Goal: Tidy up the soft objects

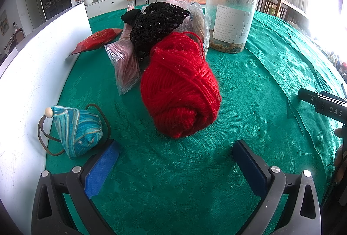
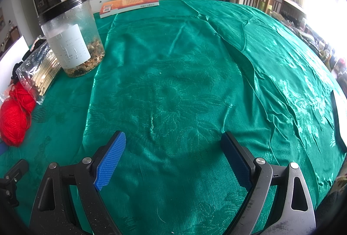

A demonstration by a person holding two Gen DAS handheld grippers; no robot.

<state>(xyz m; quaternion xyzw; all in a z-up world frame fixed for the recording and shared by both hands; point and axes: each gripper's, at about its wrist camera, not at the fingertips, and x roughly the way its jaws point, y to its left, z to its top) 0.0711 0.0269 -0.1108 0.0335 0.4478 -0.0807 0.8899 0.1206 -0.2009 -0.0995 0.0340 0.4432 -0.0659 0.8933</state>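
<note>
A red ball of yarn [image 1: 181,87] lies on the green tablecloth [image 1: 249,87] just ahead of my left gripper [image 1: 175,148], which is open and holds nothing. Behind the yarn sit a black beaded knit piece [image 1: 156,24] and a clear bag of pinkish fibre [image 1: 125,66]. A blue fabric pouch [image 1: 80,131] with a brown cord and wooden bead rests to the left, close to the left finger. My right gripper [image 2: 173,144] is open over bare green cloth [image 2: 173,72]; the red yarn [image 2: 13,120] shows at that view's far left edge.
A clear plastic jar [image 1: 229,16] with a black lid stands behind the yarn on the right. A white board [image 1: 32,74] walls the left side. A red packet [image 1: 95,41] lies by it. An orange book [image 2: 129,5] rests at the far edge. A bag of pale sticks [image 2: 41,74] leans by the jar [image 2: 71,37].
</note>
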